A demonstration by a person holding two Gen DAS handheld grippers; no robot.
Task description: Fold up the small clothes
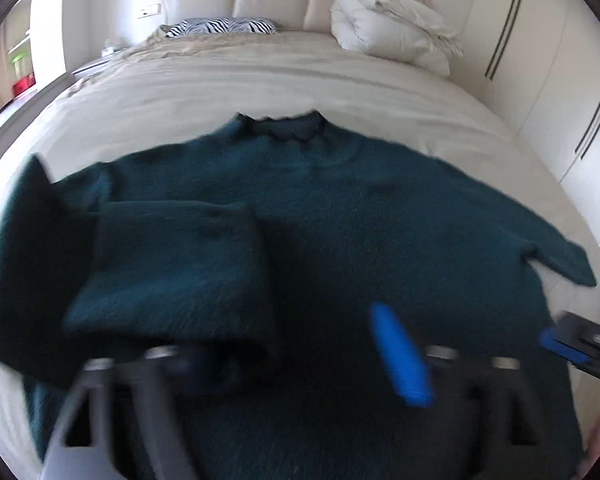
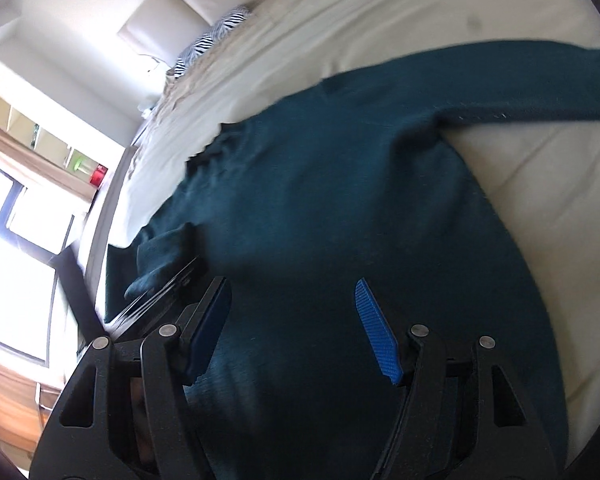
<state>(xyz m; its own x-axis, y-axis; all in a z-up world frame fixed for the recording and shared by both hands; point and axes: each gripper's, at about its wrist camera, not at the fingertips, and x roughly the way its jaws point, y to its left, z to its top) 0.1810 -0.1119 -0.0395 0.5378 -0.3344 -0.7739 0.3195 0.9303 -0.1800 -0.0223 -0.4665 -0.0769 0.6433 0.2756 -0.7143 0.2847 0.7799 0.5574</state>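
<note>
1. a dark teal sweater (image 1: 340, 216) lies flat on the pale bed (image 1: 228, 80), collar toward the headboard at the top of the left wrist frame, its body filling the middle and lower part of that frame.
2. one sleeve (image 1: 172, 264) is already folded in over the body at the left of the left wrist frame; the other sleeve (image 2: 540, 84) lies spread out across the upper right of the right wrist frame, long axis running from the shoulder toward the right edge.
3. the left gripper (image 1: 284, 344) hangs over the lower body of the sweater, its jaws spread wide and holding nothing; the picture is blurred, so only one blue pad shows clearly.
4. the right gripper (image 2: 296, 332) is also open, jaws partly spread with only flat cloth below them and nothing pinched.
5. the spread sleeve lies up and to the right of the right gripper, well apart from it; judging by this, the right hand is nearer and better placed to take it and fold it inward.
</note>
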